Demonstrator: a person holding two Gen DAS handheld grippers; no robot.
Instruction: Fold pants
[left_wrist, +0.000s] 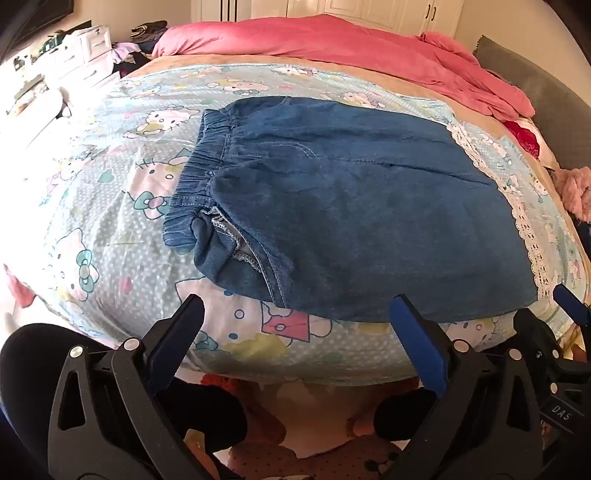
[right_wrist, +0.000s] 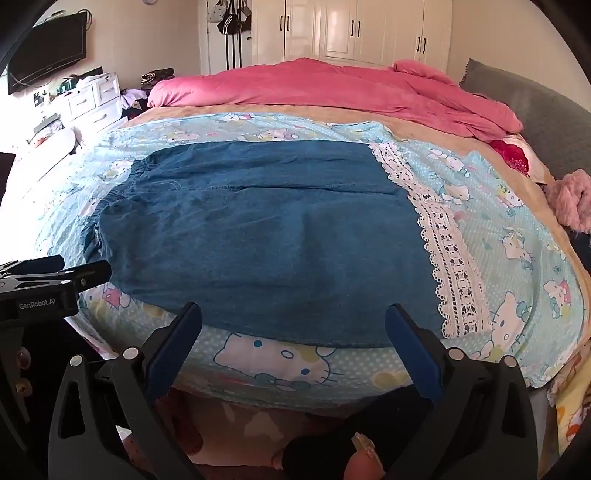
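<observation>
Blue denim pants (left_wrist: 351, 210) lie folded lengthwise on the cartoon-cat bed sheet (left_wrist: 110, 206), elastic waistband (left_wrist: 201, 173) to the left and white lace cuffs (left_wrist: 524, 221) to the right. They also show in the right wrist view (right_wrist: 258, 240), with the lace hem (right_wrist: 443, 251). My left gripper (left_wrist: 297, 306) is open and empty, held just before the pants' near edge. My right gripper (right_wrist: 293, 314) is open and empty, over the near edge close to the hem end. The left gripper's body (right_wrist: 48, 284) shows at the left of the right wrist view.
A pink duvet (right_wrist: 332, 88) is heaped at the far side of the bed. A grey headboard (right_wrist: 535, 118) and a pink fluffy item (right_wrist: 569, 199) are at the right. White drawers (right_wrist: 96, 99) with clutter stand at the left, wardrobes (right_wrist: 351, 33) behind.
</observation>
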